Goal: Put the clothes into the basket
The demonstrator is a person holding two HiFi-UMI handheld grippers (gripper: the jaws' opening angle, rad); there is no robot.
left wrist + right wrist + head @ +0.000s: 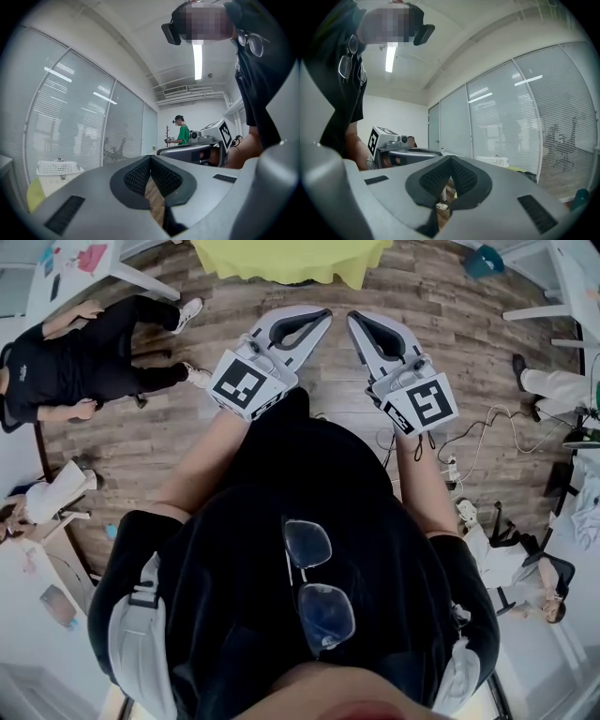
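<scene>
My left gripper (323, 313) and right gripper (354, 317) are held side by side in front of me, both shut with nothing between the jaws. They point towards a table under a yellow cloth (281, 259). In the left gripper view the shut left gripper (151, 157) has a white slatted basket (58, 167) off to its left, on the yellow cloth. The right gripper view shows the shut right gripper (451, 158), the basket (493, 161) and a dark piece of clothing (529, 176) beside it on the cloth. Neither gripper touches them.
The floor (141, 442) is wooden planks. A person in black (84, 362) sits at the left, and cables (469, 451) lie on the floor to the right. A person in a green shirt (180, 132) stands far off. Glass walls with blinds (525, 126) run behind the table.
</scene>
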